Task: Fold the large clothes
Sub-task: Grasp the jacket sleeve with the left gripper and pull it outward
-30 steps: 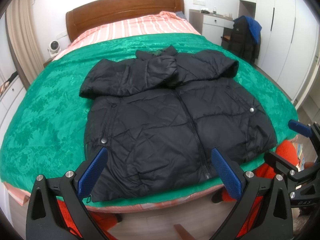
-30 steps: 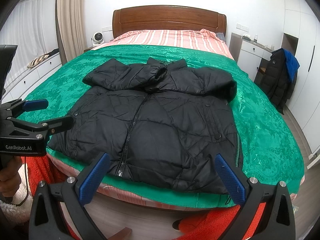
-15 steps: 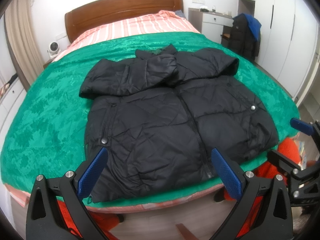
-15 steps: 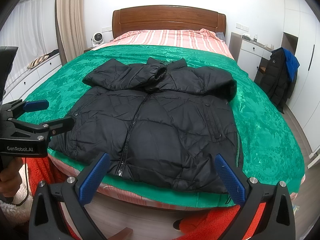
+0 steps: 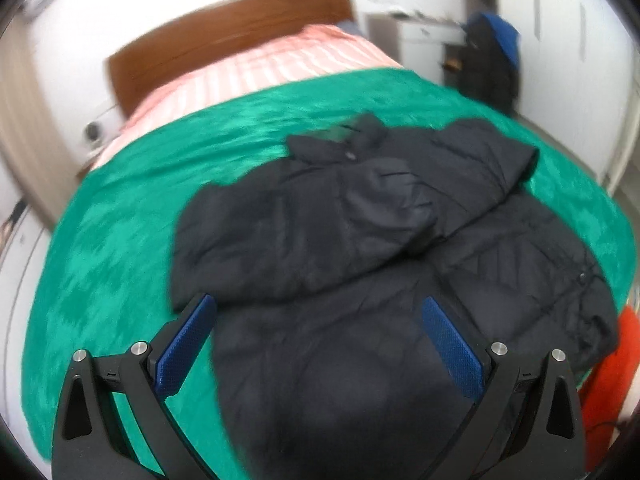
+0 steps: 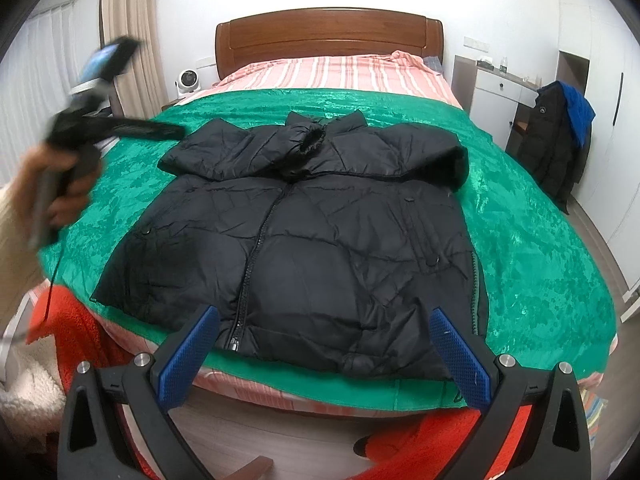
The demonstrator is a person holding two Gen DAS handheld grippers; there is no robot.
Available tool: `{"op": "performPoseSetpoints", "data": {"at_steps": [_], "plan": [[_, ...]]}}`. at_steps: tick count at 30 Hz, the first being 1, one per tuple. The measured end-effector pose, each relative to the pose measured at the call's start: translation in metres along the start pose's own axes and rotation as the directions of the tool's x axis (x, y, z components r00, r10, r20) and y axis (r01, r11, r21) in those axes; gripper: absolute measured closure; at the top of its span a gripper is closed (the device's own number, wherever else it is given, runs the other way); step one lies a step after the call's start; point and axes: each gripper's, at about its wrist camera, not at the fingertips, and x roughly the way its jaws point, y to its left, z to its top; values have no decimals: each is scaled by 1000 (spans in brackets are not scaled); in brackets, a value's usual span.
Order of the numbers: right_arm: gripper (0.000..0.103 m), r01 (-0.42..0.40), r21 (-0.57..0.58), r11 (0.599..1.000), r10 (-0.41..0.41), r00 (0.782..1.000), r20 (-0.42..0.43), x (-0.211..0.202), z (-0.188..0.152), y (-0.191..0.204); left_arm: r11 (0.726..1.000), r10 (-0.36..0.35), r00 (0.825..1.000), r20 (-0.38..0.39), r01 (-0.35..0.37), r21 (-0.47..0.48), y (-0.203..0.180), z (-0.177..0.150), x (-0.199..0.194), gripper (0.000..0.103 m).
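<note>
Puffer jacket (image 6: 304, 240), black and zipped, lies face up on the green bedspread (image 6: 532, 248) at the near end of the bed, hem toward the near edge, collar toward the far headboard (image 6: 328, 36). Both sleeves are folded across the chest, their cuffs meeting just below the collar, so the sleeve step looks done and the body fold is not yet made.

In the left wrist view, which is smeared by motion, the left gripper (image 5: 320, 344) hangs over the jacket's left side with its blue pads wide apart and nothing between them; the near pad sits over the edge where jacket meets bedspread. From the right wrist view that same gripper shows as a blur held in a hand (image 6: 60, 188) above the left part of the bed, near the folded left sleeve (image 6: 240, 152).

The right gripper (image 6: 324, 352) hovers off the near edge of the bed by the hem, jaws likewise spread and empty.

By my reading, the step in hand is the approach for the lengthwise or hem-to-collar fold. The next move calls for each gripper to descend and pinch both layers of thick padding, then lift together so the sleeves stay tucked. Slippery shell fabric may slide out of a shallow bite.
</note>
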Motion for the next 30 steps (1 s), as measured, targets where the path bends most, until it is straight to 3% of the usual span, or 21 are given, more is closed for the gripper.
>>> {"op": "performPoseSetpoints", "data": {"at_steps": [4,7,8,9,10,11,14,16,20,24,26,30], "plan": [[0,12,10,1000,-12,1000,-2,0,-1,-4,994,-57,998,-31,60,91,-47,31,59,0],[0,25,19,1000,-25,1000,-10,0,-5,-10,994,-50,996,-72,57,89,-69,49,110,0],[0,31,23,999,-30,999,-16,0,-6,-12,996,-45,995,-88,52,72,-70,52,123,7],[0,35,27,999,-35,999,-23,1,-8,-14,997,-56,993,-103,60,41,-69,55,135,19],[0,39,33,999,-38,999,-29,1,-9,-16,994,-107,988,-115,108,5,-65,57,143,53],[0,43,37,998,-41,999,-32,1,-10,-18,993,-117,987,-108,115,-28,-59,58,144,74],[0,56,49,997,-55,998,-25,-1,-13,-25,978,-153,988,-27,147,-151,-24,60,121,85],[0,56,65,996,-54,998,-31,2,-15,-29,965,-135,990,30,139,-224,14,57,92,88],[0,39,63,997,-37,999,-41,10,-14,-28,931,-2,995,102,39,-363,101,39,31,92],[0,19,19,1000,-18,999,-34,14,-12,-16,851,204,976,77,-138,-507,194,-2,-15,92],[0,17,-3,1000,-17,999,-35,15,-11,-9,795,303,953,23,-240,-557,230,-28,-24,92],[0,22,-35,999,-24,999,-37,16,-10,0,686,482,870,-102,-447,-574,277,-82,-24,92]]}}
